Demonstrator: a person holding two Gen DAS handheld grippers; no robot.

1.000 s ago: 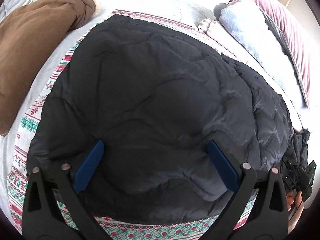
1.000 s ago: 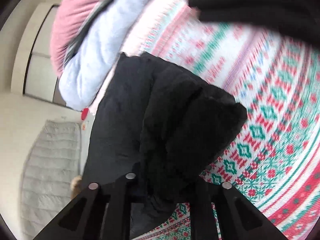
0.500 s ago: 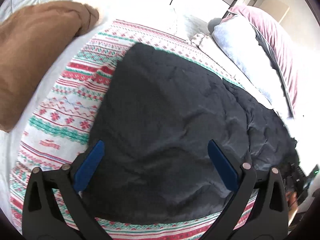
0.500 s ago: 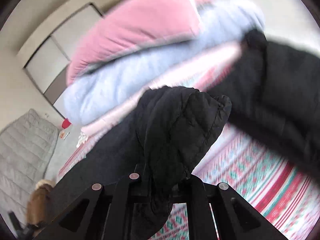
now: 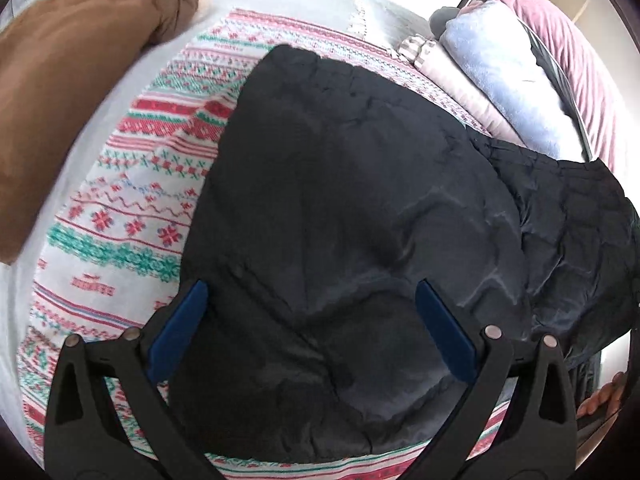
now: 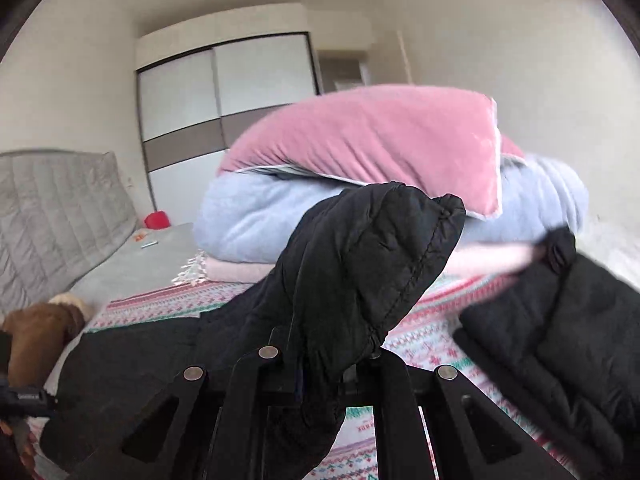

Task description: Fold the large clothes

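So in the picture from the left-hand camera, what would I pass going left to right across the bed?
Brown fur-trimmed coat → red, green and white patterned knit blanket → black quilted puffer jacket → pale blue fleece blanket → pink velvet cushion.

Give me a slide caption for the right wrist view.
Right gripper clamps a fold of the black jacket above the patterned blanket, stacked bedding behind.

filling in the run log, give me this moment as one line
step: fold black jacket | right gripper: shut on jacket edge, raised | left gripper: open over jacket | surface: patterned blanket
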